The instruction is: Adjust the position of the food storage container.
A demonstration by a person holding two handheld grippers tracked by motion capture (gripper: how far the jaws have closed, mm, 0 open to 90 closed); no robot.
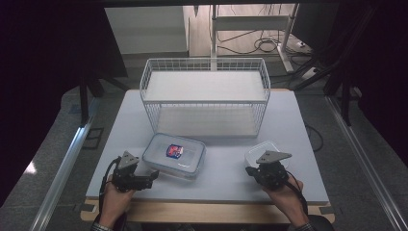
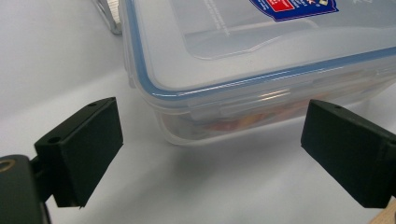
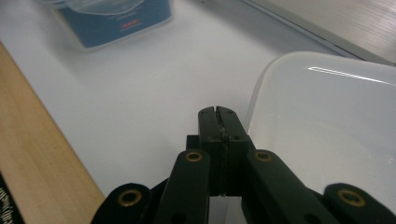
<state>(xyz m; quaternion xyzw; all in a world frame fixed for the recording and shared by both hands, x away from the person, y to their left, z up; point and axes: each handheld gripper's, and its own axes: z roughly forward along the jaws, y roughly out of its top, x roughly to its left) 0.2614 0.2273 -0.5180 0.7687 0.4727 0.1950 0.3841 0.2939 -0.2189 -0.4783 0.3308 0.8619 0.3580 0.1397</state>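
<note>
Lidded box (image 2: pixel 261 60), near the rack (image 1: pixel 204 96): best squared between the spread left gripper (image 2: pixel 210 154) jaws before closing; right gripper (image 3: pixel 218 116) jaws pressed together beside the tub (image 3: pixel 327 126).

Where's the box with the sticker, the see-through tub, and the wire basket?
Box with the sticker (image 1: pixel 174 155), high view, on its lid.
See-through tub (image 3: pixel 327 126), right gripper view, on its top surface.
Wire basket (image 1: pixel 204 64), high view, on its back rim.
</note>
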